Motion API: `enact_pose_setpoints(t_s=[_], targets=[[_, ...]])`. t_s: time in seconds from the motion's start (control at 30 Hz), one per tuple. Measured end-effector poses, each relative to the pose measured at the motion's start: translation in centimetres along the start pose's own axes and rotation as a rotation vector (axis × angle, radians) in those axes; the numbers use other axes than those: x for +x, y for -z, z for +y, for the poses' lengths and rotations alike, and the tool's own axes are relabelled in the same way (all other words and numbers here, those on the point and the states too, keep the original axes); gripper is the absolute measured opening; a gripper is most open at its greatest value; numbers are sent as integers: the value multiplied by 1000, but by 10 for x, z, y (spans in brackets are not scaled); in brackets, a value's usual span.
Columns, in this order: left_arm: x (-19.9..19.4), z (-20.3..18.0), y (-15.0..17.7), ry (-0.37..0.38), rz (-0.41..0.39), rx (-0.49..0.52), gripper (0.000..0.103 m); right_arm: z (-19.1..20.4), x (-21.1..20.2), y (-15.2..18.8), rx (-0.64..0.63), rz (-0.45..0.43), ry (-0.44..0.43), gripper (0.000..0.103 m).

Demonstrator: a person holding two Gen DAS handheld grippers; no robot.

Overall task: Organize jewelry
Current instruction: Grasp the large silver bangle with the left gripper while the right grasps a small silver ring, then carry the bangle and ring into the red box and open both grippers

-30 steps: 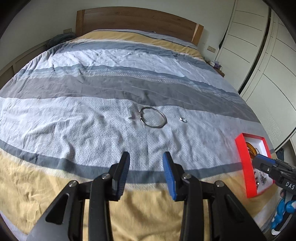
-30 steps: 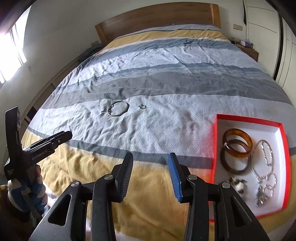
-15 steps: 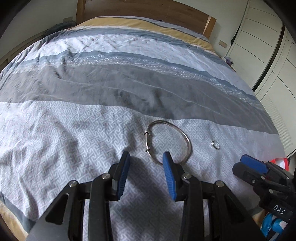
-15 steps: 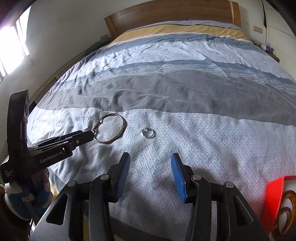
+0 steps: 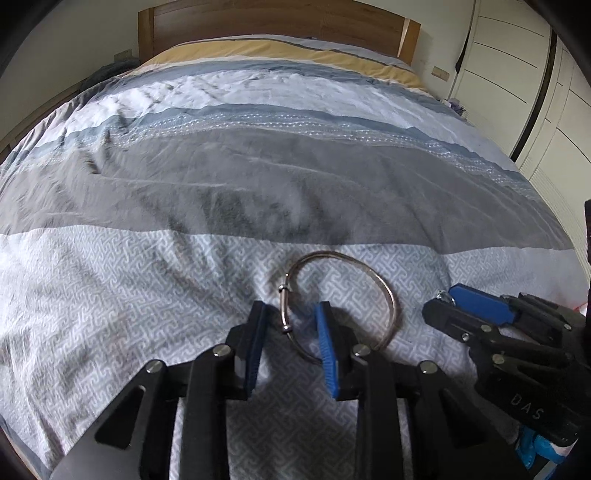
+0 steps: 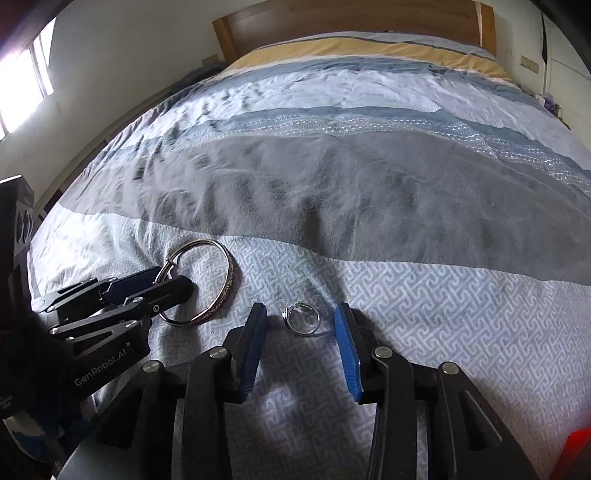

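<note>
A silver bangle (image 5: 384,291) lies on the patterned grey part of the bedspread. My left gripper (image 5: 290,314) is open, its blue-padded fingers straddling the bangle's clasp side; it also shows in the right wrist view (image 6: 166,282). The bangle shows there too (image 6: 231,273). A small silver ring (image 6: 303,318) lies to the bangle's right. My right gripper (image 6: 299,317) is open with the ring between its fingertips. In the left wrist view the right gripper (image 5: 443,306) comes in from the right and mostly hides the ring.
The striped grey, blue and yellow bedspread (image 5: 258,166) covers the whole bed, with a wooden headboard (image 5: 277,18) at the back. White wardrobe doors (image 5: 546,74) stand at the right. A red corner of the jewelry tray (image 6: 576,454) shows at the lower right.
Both grippers have moved forward and down toward the bed. The left now straddles the bangle and the right straddles the ring. The red tray has nearly left both views.
</note>
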State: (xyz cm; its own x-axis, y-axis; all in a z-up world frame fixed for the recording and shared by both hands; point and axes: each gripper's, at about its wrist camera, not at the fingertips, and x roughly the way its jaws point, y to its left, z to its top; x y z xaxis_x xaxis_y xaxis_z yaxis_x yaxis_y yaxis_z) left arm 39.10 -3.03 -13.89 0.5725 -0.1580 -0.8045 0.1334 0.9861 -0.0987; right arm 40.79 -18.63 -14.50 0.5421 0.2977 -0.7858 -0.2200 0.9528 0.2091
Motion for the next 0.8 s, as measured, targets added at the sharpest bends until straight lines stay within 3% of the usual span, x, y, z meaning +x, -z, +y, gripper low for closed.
enact_pose_setpoints(t_s=[0.07,0.13,0.4,0.8], targets=[[0,-1,0,6,-5,8,13,0,1,1,-2,2,5,21],[-1,-1,0,12,-9,11,9,-1,0,2,1,-1,-2,21],[-24,-8,5,26,-33,13,6,-5,-32,15,29,-50,-17,20],[-96,-40,19,74,-68,58,6,-12,-150,49,63,-131,22,20]])
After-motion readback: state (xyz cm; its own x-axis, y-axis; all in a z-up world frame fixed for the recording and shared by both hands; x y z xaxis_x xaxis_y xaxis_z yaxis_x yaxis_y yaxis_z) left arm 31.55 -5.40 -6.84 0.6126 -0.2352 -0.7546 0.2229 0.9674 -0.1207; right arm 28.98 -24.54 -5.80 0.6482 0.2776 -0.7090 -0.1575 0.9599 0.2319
